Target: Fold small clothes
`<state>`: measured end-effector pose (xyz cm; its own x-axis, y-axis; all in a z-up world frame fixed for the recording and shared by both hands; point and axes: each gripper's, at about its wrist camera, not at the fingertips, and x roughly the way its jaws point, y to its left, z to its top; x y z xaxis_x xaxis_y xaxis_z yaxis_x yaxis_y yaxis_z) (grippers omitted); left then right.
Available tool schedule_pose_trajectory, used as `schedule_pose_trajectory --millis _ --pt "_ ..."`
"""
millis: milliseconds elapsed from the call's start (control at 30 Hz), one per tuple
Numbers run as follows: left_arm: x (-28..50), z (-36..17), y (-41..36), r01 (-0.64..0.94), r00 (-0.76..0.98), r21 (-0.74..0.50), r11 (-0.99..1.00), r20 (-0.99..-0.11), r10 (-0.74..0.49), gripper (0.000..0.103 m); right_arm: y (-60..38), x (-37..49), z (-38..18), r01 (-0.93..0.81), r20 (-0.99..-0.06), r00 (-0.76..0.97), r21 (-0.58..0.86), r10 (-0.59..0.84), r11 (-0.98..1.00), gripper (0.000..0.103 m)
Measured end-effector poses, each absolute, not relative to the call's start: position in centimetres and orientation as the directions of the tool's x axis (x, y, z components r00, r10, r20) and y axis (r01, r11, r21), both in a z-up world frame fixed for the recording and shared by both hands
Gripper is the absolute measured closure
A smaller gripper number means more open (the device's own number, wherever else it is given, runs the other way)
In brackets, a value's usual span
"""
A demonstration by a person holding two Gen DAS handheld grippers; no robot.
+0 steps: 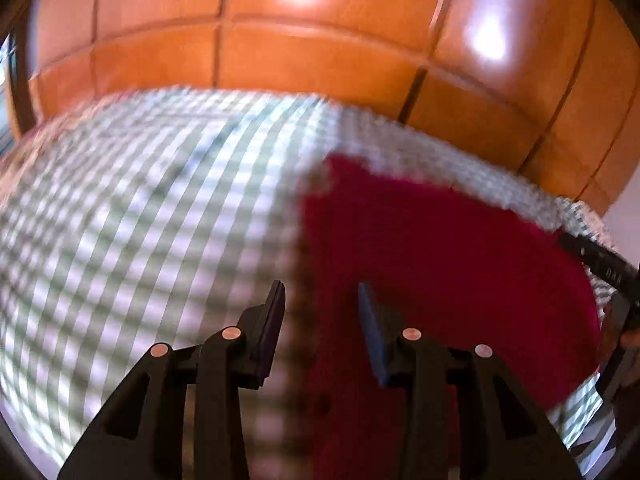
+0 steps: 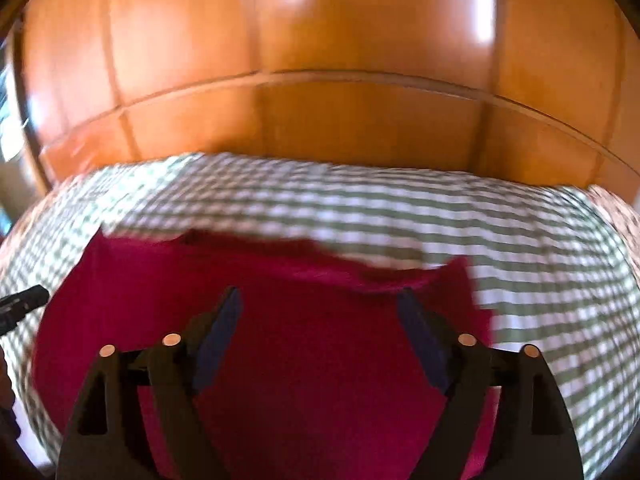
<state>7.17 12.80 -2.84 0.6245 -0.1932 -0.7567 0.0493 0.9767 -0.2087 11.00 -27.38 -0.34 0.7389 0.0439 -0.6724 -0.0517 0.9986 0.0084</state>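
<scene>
A dark red garment (image 1: 440, 264) lies flat on a green-and-white checked cloth (image 1: 140, 208). My left gripper (image 1: 322, 292) is open and empty, hovering over the garment's left edge. My right gripper (image 2: 320, 298) is open wide and empty, above the middle of the garment (image 2: 300, 340), whose far edge looks rumpled. The right gripper's tip shows at the right edge of the left wrist view (image 1: 600, 260). The left gripper's tip shows at the left edge of the right wrist view (image 2: 24, 300). Both views are motion-blurred.
Glossy orange wooden panels (image 1: 312, 52) rise behind the checked surface, also in the right wrist view (image 2: 340, 120). The checked cloth (image 2: 540, 280) extends to the right of the garment. A window shows at the far left (image 1: 8, 72).
</scene>
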Motion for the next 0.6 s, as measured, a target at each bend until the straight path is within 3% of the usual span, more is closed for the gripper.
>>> schedule_pose_trajectory --millis 133,233,400,467,500,533,600 --pt "3.8 -4.0 16.6 -0.003 0.592 -0.311 0.95 -0.767 -0.249 0.067 -25.8 13.0 -5.8 -0.044 -0.773 0.634 -0.038 -0.001 0.998 0.007" --pt "1.4 -4.1 18.5 0.008 0.586 -0.417 0.909 -0.734 -0.342 0.059 -26.8 12.9 -5.9 -0.037 -0.745 0.665 0.032 0.049 0.999 0.007" --pt "-0.2 -4.4 17.8 0.079 0.574 -0.513 0.855 -0.677 -0.46 0.05 -26.4 12.6 -5.8 -0.041 -0.737 0.675 0.021 0.043 0.999 0.006" --pt "0.3 -4.7 16.7 0.11 0.553 -0.527 0.842 -0.672 -0.493 0.054 -26.2 12.4 -5.8 -0.04 -0.735 0.677 0.023 0.044 0.999 0.006" --pt "0.4 -4.8 15.9 0.137 0.535 -0.52 0.843 -0.678 -0.504 0.065 -26.1 12.3 -5.8 -0.039 -0.734 0.678 0.02 0.042 0.999 0.006" --pt "0.7 -5.2 14.9 0.171 0.504 -0.452 0.875 -0.723 -0.472 0.094 -26.2 12.1 -5.7 -0.039 -0.733 0.679 0.02 0.041 0.999 0.006" --pt "0.4 -5.9 14.0 0.214 0.499 -0.338 0.916 -0.769 -0.4 0.092 -26.3 12.2 -5.7 -0.039 -0.732 0.68 0.025 0.045 0.999 0.006"
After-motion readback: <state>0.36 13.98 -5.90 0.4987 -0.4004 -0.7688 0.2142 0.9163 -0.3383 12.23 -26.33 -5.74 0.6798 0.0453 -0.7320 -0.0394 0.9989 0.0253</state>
